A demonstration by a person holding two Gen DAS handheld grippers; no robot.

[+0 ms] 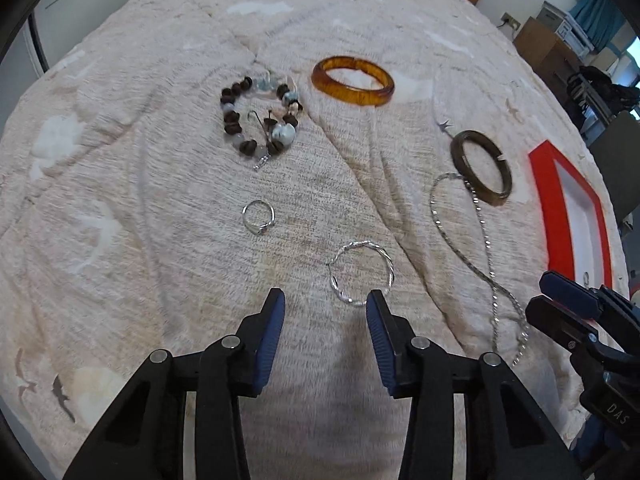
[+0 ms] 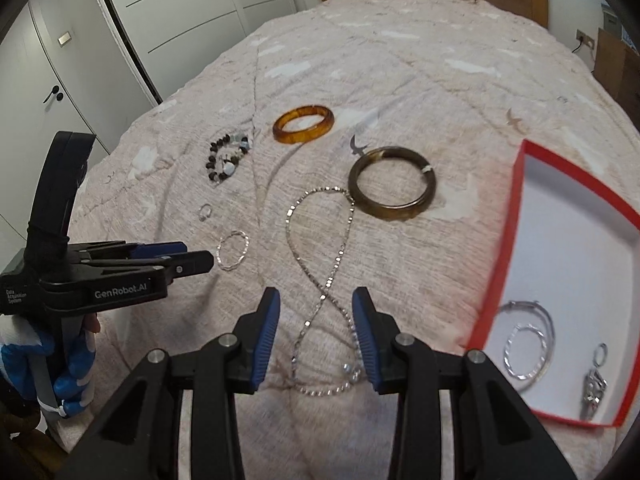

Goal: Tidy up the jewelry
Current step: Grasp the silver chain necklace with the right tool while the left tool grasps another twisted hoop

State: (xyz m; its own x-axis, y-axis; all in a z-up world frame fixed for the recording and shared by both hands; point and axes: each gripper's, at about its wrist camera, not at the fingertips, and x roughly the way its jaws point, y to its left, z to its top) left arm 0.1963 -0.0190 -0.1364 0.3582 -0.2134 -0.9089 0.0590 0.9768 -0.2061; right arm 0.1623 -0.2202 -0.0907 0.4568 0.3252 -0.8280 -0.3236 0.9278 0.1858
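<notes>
A: Left gripper (image 1: 325, 303) is low over the bedspread (image 1: 120, 184), jaws apart with nothing between them. The twisted silver hoop (image 1: 361, 273) lies just ahead, touching the right pad's tip.

B: And the right gripper (image 2: 316, 302)? Also apart, straddling the silver chain (image 2: 320, 264), though its pads aren't pressing on it.

A: Over to the red box (image 2: 500, 264) at the right: 2 hoops and a charm inside already.

B: Amber bangle (image 2: 303, 124), dark bangle (image 2: 392, 184), beaded bracelet (image 1: 260, 120) and small ring (image 1: 259, 216) are all on the cloth.
</notes>
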